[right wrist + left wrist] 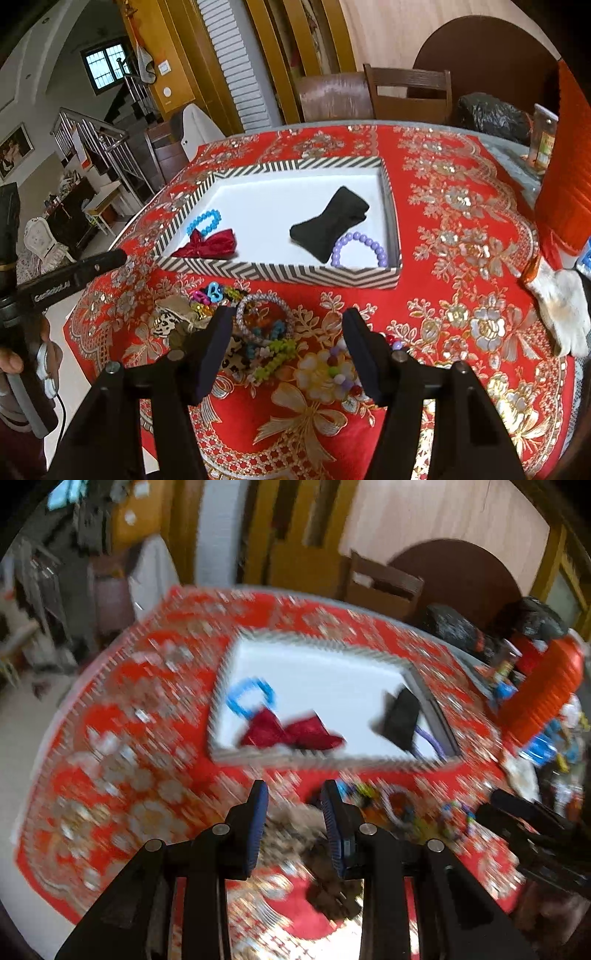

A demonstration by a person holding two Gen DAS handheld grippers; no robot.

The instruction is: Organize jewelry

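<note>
Right now you are hovering the right tongs (286, 345) with their jaws standing wide and empty over the loose pile of jewelry (258, 332) on the table (461, 258). The left tongs (293, 827) are standing at a narrower gap; something furry and brown is lying between them, but blur is hiding whether they are pinching it. Everything in the pile is looking light. The clear beaded bracelet (264, 308) is probably going to roll and slip, so you would do well taking it across one side of its ring. The leopard-print bow (173, 321) is looking soft and will squash; its knotted middle is the firmest spot. Farther off, the striped tray (280, 275) is already holding a red bow (207, 245), a blue bracelet (205, 219), a black bow (328, 227) and a purple bead bracelet (360, 251).
</note>
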